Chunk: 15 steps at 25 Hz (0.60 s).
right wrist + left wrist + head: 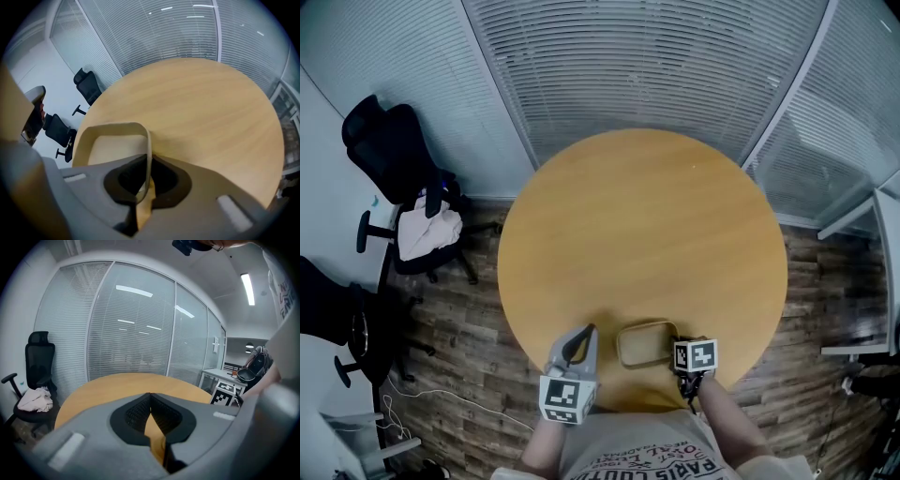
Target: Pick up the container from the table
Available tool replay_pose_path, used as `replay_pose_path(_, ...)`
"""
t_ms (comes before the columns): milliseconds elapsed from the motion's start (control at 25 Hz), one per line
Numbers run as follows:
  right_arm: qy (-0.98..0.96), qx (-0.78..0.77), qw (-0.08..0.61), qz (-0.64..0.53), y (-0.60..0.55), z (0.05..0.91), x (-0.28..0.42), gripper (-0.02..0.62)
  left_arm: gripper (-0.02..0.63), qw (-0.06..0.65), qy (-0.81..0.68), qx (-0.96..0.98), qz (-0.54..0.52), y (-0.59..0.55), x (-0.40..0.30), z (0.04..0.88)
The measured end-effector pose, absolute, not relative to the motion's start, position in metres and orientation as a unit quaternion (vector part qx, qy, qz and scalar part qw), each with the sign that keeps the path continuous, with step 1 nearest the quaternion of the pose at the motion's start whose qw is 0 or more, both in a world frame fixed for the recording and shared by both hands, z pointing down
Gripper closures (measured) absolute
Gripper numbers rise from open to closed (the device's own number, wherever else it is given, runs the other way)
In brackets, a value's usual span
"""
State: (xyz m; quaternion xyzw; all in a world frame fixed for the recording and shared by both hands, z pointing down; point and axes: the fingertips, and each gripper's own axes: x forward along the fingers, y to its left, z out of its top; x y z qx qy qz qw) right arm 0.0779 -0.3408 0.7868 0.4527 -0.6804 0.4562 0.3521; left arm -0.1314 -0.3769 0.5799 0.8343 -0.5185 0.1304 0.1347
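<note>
Right hand-held gripper (144, 164) is clamped on the right wall of the container (645, 344), which sits at the lower edge of the desk (642, 234), long axis left-right. Left hand-held gripper (150, 401), pads together and empty, lies just left of it.

Container (112, 147) near end hidden behind right gripper (146, 160) body.

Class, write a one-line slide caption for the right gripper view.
Right gripper shut on the thin wall of the tan open container, with the round wooden table stretching beyond.
</note>
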Motion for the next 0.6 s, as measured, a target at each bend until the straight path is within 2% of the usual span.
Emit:
replay_pose_path(320, -0.708, 0.476, 0.32, 0.413, -0.367, 0.741, 0.078, 0.589, 0.598, 0.125, -0.521, 0.835, 0.126, -0.374, -0.135, 0.568)
replay_pose_path(600, -0.745, 0.506, 0.255, 0.352, -0.396, 0.67, 0.072, 0.589, 0.598, 0.096, -0.52, 0.841, 0.111, -0.373, -0.131, 0.542)
